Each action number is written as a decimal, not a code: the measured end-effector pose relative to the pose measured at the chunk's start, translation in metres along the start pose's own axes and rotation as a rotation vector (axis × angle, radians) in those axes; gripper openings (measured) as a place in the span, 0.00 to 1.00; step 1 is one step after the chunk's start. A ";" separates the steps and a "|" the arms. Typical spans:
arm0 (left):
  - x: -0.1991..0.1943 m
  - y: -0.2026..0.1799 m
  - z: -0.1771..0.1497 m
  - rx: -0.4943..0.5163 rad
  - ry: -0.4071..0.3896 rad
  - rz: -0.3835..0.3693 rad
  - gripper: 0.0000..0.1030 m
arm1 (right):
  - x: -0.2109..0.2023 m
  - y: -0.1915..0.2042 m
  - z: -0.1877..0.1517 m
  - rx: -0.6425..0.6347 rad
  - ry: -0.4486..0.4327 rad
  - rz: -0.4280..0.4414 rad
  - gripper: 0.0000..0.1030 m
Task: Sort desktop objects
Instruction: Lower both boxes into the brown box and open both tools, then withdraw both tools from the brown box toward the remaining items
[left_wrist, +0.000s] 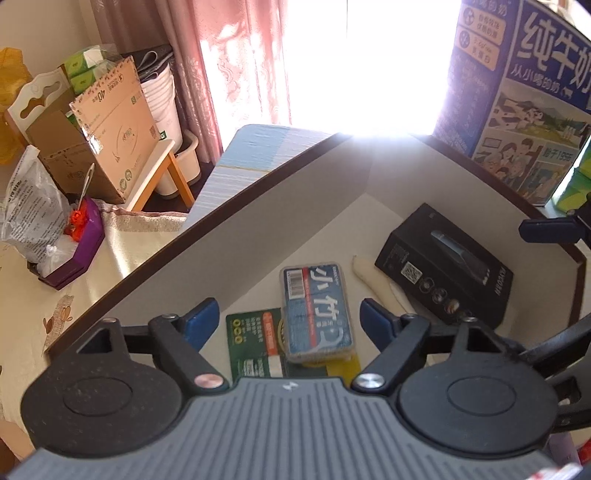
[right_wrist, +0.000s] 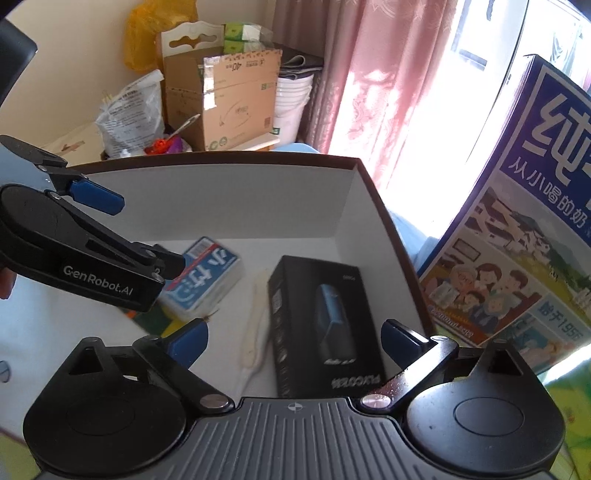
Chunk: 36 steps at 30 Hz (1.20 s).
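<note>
Left wrist view showed us our left gripper hanging above a brown-rimmed storage box with a pale inside, its blue-padded jaws spread apart and gripping nothing. Straight below the gap lay a blue floss-pick case, flat on the box floor and overlapping a green card; a strip of yellow showed under the case's near end. Just beside the case, to the right, lay a thin white stick-like item, and beyond that a black product box, also lying flat.

From the right wrist view we saw our right gripper poised over the black product box, jaws wide and clear of it on both sides, holding nothing. The left gripper reached in from the left above the floss-pick case. A tall blue milk carton stood just outside the storage box's right wall. Beyond the far rim sat a cardboard box and a pink curtain.
</note>
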<state>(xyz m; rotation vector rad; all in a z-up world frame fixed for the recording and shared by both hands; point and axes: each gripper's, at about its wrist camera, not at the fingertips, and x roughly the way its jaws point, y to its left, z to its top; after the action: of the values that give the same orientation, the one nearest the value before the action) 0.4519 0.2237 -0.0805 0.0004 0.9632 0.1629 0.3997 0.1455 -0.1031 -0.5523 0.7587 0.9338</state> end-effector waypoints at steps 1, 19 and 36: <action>-0.005 0.000 -0.002 0.001 -0.003 0.002 0.82 | -0.003 0.001 -0.001 0.007 -0.001 0.003 0.95; -0.102 -0.002 -0.044 -0.015 -0.065 0.020 0.85 | -0.083 0.027 -0.020 0.113 -0.078 0.015 0.96; -0.201 -0.004 -0.130 -0.086 -0.118 0.044 0.86 | -0.187 0.071 -0.088 0.190 -0.157 0.061 0.96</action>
<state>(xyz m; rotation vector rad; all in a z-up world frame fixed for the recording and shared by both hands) 0.2336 0.1830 0.0086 -0.0472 0.8381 0.2416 0.2384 0.0235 -0.0191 -0.2876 0.7162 0.9379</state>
